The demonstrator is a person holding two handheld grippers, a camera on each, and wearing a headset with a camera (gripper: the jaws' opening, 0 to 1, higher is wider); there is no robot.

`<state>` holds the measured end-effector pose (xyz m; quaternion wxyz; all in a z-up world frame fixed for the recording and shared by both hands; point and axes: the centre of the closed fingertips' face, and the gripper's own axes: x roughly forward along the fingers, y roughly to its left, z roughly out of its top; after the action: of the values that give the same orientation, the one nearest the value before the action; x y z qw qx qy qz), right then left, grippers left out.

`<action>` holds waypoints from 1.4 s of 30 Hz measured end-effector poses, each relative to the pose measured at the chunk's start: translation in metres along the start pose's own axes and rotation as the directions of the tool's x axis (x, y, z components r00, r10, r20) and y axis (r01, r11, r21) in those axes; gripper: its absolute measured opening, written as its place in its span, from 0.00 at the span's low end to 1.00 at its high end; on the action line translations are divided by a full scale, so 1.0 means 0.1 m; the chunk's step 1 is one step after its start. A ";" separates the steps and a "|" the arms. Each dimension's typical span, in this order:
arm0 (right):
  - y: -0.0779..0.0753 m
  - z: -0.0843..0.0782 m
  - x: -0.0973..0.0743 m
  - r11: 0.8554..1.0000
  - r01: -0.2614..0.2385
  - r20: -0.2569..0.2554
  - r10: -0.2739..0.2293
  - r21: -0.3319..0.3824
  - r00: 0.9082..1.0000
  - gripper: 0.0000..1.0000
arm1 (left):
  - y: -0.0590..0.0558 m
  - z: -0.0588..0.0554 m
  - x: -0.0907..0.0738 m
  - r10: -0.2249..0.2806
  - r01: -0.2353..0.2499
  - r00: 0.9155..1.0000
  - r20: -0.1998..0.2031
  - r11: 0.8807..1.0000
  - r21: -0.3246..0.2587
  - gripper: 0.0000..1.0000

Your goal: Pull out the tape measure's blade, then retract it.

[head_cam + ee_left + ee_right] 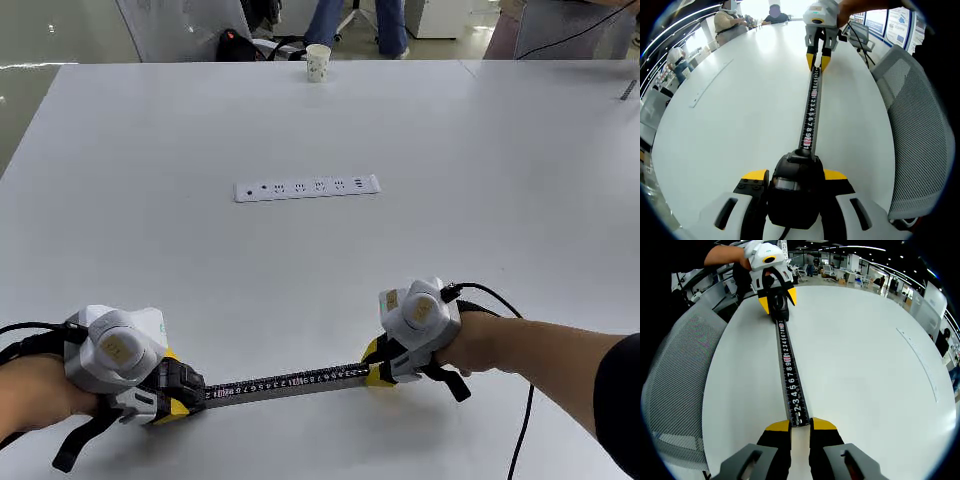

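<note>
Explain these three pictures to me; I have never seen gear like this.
There is no robot here: a person holds a hand-held claw in each hand. The wide picture comes from a camera on the person's head, looking down at a white table. The two round pictures come from cameras riding on the claws, each looking along its own jaws. The left claw grips the black tape measure case. The right claw pinches the end of the blade, which is pulled out and stretched between them. Farther off on the table are a white power strip and a paper cup.
</note>
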<state>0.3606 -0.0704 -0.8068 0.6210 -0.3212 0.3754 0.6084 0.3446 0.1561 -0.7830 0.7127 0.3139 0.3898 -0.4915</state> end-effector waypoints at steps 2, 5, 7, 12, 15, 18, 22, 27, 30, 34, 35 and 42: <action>0.00 -0.01 -0.01 1.000 0.000 -0.002 0.000 0.000 1.000 0.09 | 0.00 0.00 0.00 0.000 0.000 1.000 0.000 1.000 0.000 0.35; 0.00 -0.03 -0.01 1.000 0.000 -0.003 0.000 0.001 1.000 0.09 | 0.00 0.00 0.00 0.000 0.000 1.000 -0.001 1.000 0.000 0.35; -0.01 -0.04 -0.02 1.000 0.000 -0.002 0.000 0.004 1.000 0.09 | 0.00 0.00 0.00 0.000 0.000 1.000 -0.001 1.000 0.000 0.35; -0.02 -0.06 -0.04 1.000 0.002 -0.004 -0.002 0.006 1.000 0.09 | 0.01 0.00 0.00 0.000 0.000 1.000 -0.001 1.000 0.000 0.35; -0.01 -0.07 -0.05 1.000 0.004 -0.004 -0.004 0.008 1.000 0.09 | 0.01 0.00 0.00 0.000 0.000 1.000 -0.002 1.000 0.000 0.35; -0.02 -0.08 -0.05 1.000 0.004 -0.004 -0.004 0.008 1.000 0.09 | 0.01 0.00 0.00 0.001 -0.001 1.000 -0.001 1.000 0.000 0.35; -0.02 -0.10 -0.06 1.000 0.006 -0.006 -0.006 0.008 1.000 0.09 | 0.01 0.00 0.00 0.000 0.000 1.000 -0.001 1.000 0.001 0.35; -0.02 -0.10 -0.06 1.000 0.005 -0.005 -0.005 0.012 1.000 0.09 | 0.01 0.00 0.00 0.000 0.000 1.000 -0.001 1.000 0.001 0.35; -0.02 -0.10 -0.05 1.000 0.007 -0.003 -0.007 0.018 1.000 0.09 | 0.00 0.00 0.00 0.000 0.000 1.000 0.000 1.000 0.001 0.35; -0.02 -0.10 -0.05 1.000 0.007 0.000 -0.007 0.023 1.000 0.09 | 0.01 0.00 0.00 0.000 0.000 1.000 0.000 1.000 0.000 0.35; -0.02 -0.10 -0.05 1.000 0.006 0.001 -0.006 0.024 1.000 0.09 | 0.01 0.00 0.00 0.000 0.000 1.000 0.001 1.000 0.000 0.35; -0.01 -0.09 -0.06 1.000 -0.006 0.006 0.006 -0.001 1.000 0.10 | -0.01 0.02 -0.01 0.000 0.000 1.000 0.008 1.000 0.002 0.35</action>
<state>0.3612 -0.0807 -0.8064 0.6200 -0.3186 0.3741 0.6117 0.3438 0.1545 -0.7808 0.7139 0.3128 0.3865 -0.4931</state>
